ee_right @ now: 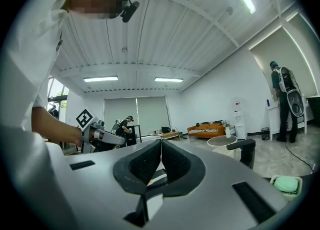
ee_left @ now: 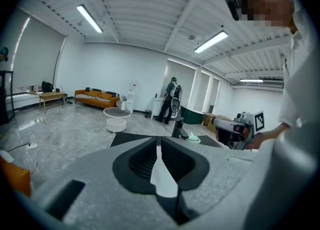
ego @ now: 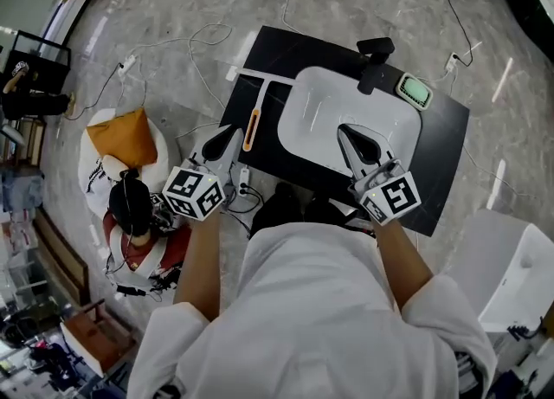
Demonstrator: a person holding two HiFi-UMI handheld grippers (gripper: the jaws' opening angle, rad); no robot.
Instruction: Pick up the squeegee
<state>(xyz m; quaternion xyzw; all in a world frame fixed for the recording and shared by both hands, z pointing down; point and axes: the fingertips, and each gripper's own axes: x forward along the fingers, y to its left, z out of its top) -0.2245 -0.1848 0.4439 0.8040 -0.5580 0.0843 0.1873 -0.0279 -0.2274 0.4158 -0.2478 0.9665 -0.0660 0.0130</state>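
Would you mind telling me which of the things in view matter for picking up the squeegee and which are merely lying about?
For the job: squeegee; left gripper; right gripper, both shut and empty.

Just lying about: sink; tap; green sponge; orange cushion.

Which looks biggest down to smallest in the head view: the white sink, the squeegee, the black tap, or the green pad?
1. White sink
2. Squeegee
3. Black tap and green pad look about the same. The tap stands up toward the camera, so I won't rank those two.
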